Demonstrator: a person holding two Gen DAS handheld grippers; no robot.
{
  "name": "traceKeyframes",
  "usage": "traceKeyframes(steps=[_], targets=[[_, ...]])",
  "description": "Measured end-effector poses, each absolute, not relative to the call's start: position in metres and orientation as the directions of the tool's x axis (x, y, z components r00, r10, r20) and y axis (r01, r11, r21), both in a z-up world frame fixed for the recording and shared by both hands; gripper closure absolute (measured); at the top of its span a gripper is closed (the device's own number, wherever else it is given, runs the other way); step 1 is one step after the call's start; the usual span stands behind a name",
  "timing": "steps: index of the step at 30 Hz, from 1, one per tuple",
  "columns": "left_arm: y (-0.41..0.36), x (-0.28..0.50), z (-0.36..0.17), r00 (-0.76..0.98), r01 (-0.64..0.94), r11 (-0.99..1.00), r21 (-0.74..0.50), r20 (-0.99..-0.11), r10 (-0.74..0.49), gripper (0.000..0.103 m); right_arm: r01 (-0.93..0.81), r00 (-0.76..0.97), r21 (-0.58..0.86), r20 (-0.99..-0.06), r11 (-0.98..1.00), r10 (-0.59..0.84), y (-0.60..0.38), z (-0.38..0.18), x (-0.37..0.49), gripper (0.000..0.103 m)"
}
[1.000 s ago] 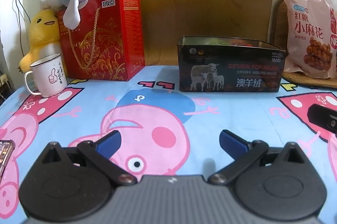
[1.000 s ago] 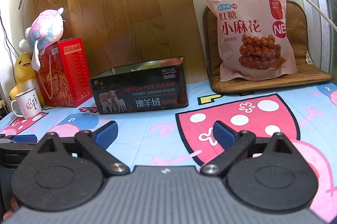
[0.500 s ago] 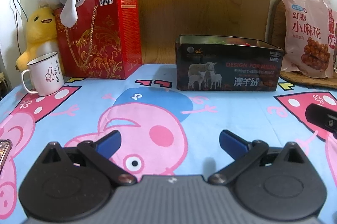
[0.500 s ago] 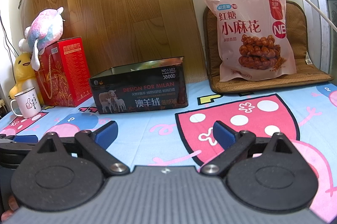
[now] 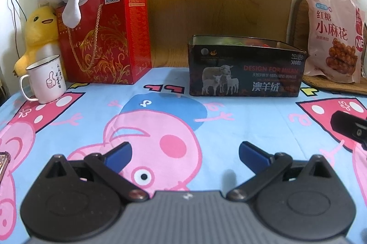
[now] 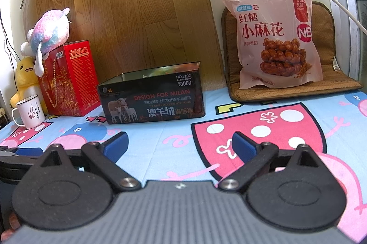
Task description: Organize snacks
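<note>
tongs, left and right, gape wide, empty; bag stands ahead-right of the right pair, so pinch its top edge, then lift toward tin.

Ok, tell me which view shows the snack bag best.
The right wrist view: the whole snack bag shows large there, label readable, leaning upright on a brown mat. The left wrist view has it small at the right edge, slightly cut off.
</note>
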State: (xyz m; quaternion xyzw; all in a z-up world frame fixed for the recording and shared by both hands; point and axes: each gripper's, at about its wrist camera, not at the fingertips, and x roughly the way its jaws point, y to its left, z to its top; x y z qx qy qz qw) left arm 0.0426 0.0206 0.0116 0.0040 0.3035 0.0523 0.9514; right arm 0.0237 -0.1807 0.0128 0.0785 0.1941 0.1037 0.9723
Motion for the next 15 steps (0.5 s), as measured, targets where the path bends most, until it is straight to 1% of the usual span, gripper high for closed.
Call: traceKeyframes(steps=[15], targets=[[0.0215,0.0475,0.0089,0.785,-0.107,0.993,0.049,-0.608,0.114,0.0,-0.171,0.903,0.192,-0.363,0.966,0.232,-0.1818,0.0133,0.0238,0.005]])
